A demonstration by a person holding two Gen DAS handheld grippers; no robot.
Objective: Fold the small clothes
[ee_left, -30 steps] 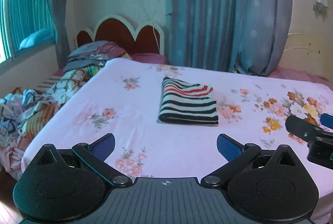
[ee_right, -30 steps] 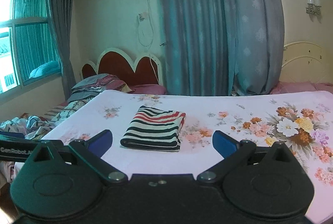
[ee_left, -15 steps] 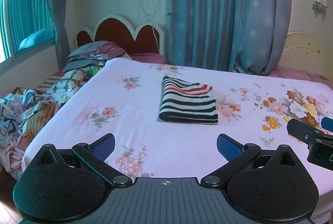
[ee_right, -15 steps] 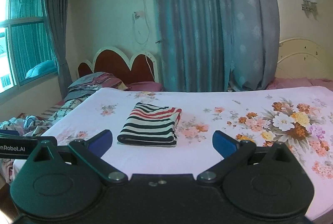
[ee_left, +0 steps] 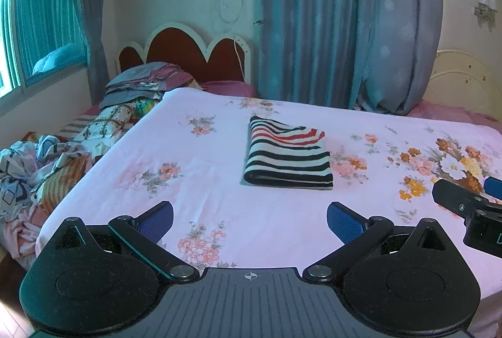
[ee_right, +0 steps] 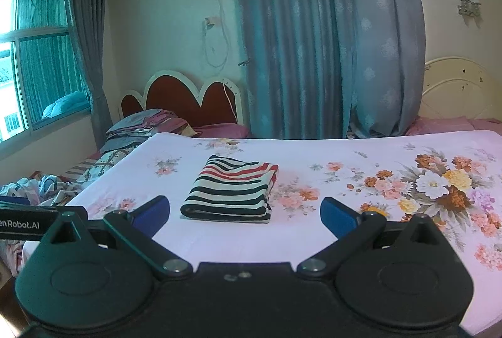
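Observation:
A folded striped garment [ee_left: 287,156], black, white and red, lies flat in the middle of the bed on the pink floral sheet [ee_left: 194,181]. It also shows in the right wrist view [ee_right: 232,189]. My left gripper [ee_left: 250,217] is open and empty, held back from the garment over the bed's near edge. My right gripper [ee_right: 244,214] is open and empty too, just short of the garment's near edge. The right gripper also shows at the right edge of the left wrist view [ee_left: 464,203].
A heap of unfolded clothes [ee_left: 34,168] lies at the left beside the bed. Stacked bedding [ee_left: 141,87] sits by the red headboard [ee_left: 188,52]. Blue curtains [ee_left: 345,24] hang behind the bed. A second headboard [ee_right: 455,87] stands at the back right.
Both grippers have drawn back slightly and risen; the garment appears a little lower and farther in the right wrist view. The garment has not moved.

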